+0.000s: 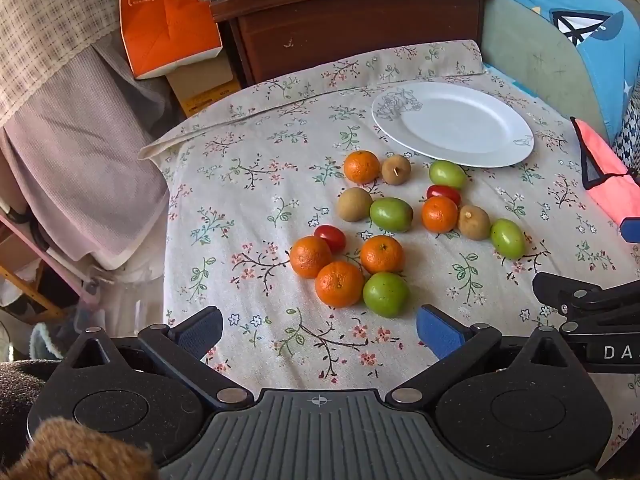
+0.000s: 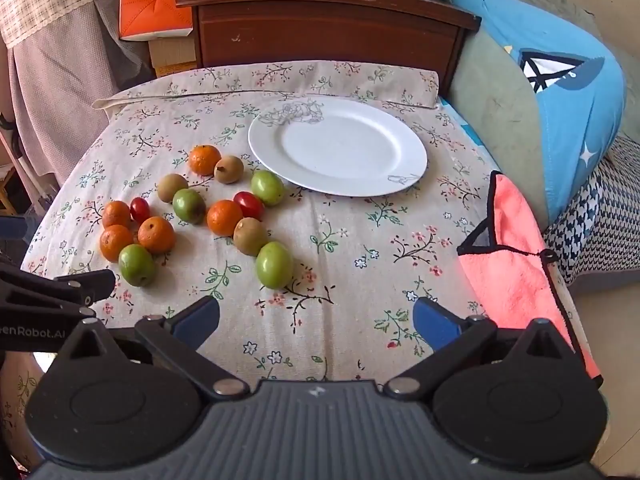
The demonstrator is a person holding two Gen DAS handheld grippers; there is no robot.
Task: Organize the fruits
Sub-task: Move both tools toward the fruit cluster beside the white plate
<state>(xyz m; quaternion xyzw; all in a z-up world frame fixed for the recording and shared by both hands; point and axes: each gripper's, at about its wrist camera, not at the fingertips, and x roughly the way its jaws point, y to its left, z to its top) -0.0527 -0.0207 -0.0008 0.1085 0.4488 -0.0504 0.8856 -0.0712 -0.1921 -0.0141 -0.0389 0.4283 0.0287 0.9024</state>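
Fruit sits loose on the floral cloth (image 2: 340, 264), clustered left of centre, just near-left of the empty white plate (image 2: 408, 160). None on the plate yet.

Count: 5 oranges, 4 green fruits, 3 brown fruits, 2 cherry tomatoes.

Handling, my read:
- All small, light and round, so they will roll on soft cloth.
- Nearest orange (image 1: 339, 284) is firm with a grippy skin; pinch across its middle.
- Green fruit (image 1: 386, 294) touches it. Smooth skin looks slippery, so centre the pads.
- Cherry tomato (image 1: 330, 238) is soft, needs a light squeeze.
- Several fruits touch, so take outer ones first.

Left gripper (image 1: 320, 330): jaws fully spread, nothing held, tilted steeply down, hovering just short of the near cluster.

Right gripper (image 2: 316, 318): same wide spread, empty, pitched down over bare cloth, right of the fruit.
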